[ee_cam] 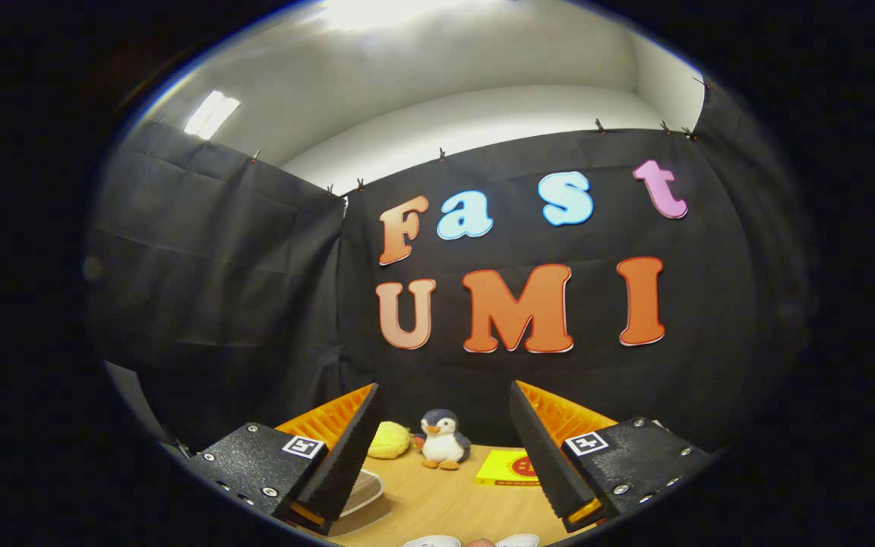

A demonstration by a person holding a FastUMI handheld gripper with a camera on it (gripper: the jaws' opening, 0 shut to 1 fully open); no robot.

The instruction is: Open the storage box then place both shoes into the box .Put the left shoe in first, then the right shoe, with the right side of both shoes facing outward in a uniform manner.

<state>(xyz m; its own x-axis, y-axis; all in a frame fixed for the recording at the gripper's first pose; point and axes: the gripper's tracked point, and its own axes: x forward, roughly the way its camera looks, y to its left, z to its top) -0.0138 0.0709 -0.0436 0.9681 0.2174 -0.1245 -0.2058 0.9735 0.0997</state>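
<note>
While the gripper (pixel 441 456) is pointing level at the booth wall, the things of the task are barely showing: 2 pale rounded shapes (pixel 431 541) are peeking up below and between the fingers, with a small reddish bit between them, and these may be the toes of the shoes, though too little is showing to say so. A clear, curved plastic edge (pixel 365 490) is lying on the wooden table (pixel 453 497) just behind the left finger; it could be part of the storage box or its lid, but I cannot tell which. The fingers are standing wide apart with nothing between them, so the tongs are open and holding nothing.

Judging from that, the task is sitting at its very start, with the box not yet shown opened and no shoe being carried. The next move is calling for tipping the gripper down toward the table so that box and shoes are coming properly into sight, then finding the lid's edge before touching any shoe.

Beyond the fingers, a yellow soft toy (pixel 390 441), a small plush penguin (pixel 443 441) and a flat yellow packet (pixel 510 467) are resting at the far side of the table against the black cloth. None of these 3 is belonging to the task. The near table surface is being cut off, and the left finger is hiding most of the plastic piece.
</note>
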